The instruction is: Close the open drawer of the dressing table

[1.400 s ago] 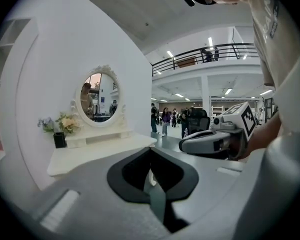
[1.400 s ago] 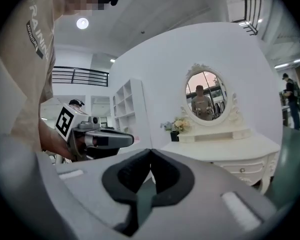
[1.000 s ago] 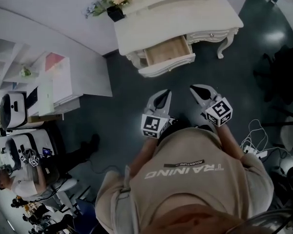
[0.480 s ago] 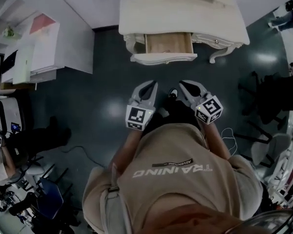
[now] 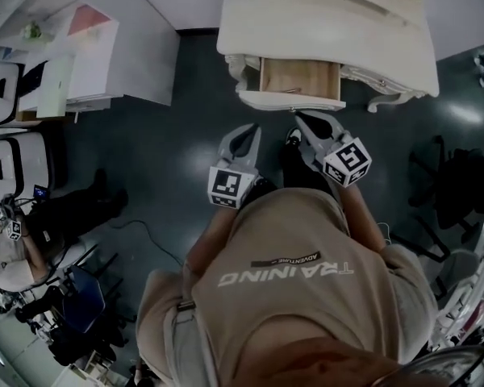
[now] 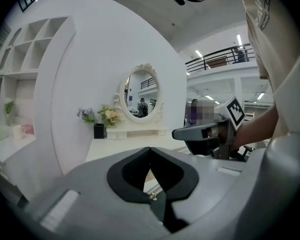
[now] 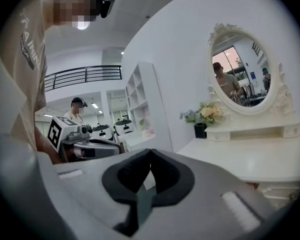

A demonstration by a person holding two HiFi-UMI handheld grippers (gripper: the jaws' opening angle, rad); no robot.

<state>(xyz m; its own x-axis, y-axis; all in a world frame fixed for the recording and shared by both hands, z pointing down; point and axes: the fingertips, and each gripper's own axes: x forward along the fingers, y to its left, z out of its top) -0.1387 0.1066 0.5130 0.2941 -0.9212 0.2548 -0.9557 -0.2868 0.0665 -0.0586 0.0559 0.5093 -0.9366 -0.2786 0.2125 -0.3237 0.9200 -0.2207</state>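
The white dressing table (image 5: pixel 331 18) stands at the top of the head view, and its wooden drawer (image 5: pixel 300 77) is pulled out toward me, the white front (image 5: pixel 290 101) facing the grippers. My left gripper (image 5: pixel 251 127) is shut and empty, a short way below and left of the drawer front. Also shut and empty, my right gripper (image 5: pixel 299 116) has its tips just below the drawer front; I cannot tell whether they touch it. In the left gripper view the shut left gripper (image 6: pixel 150 149) points at the table top, with the right gripper (image 6: pixel 205 134) beside it. The right gripper (image 7: pixel 150 152) shows the same.
An oval mirror (image 6: pixel 142 91) and a black vase of flowers (image 6: pixel 106 118) sit on the table top. A white shelf unit (image 5: pixel 97 47) stands at the left. A seated person (image 5: pixel 12 252) and chairs (image 5: pixel 81 297) are at the lower left, a dark chair (image 5: pixel 460 184) at the right.
The dressing table has come closer in the head view. Both shut grippers have moved forward toward the drawer front. The drawer is still pulled out.
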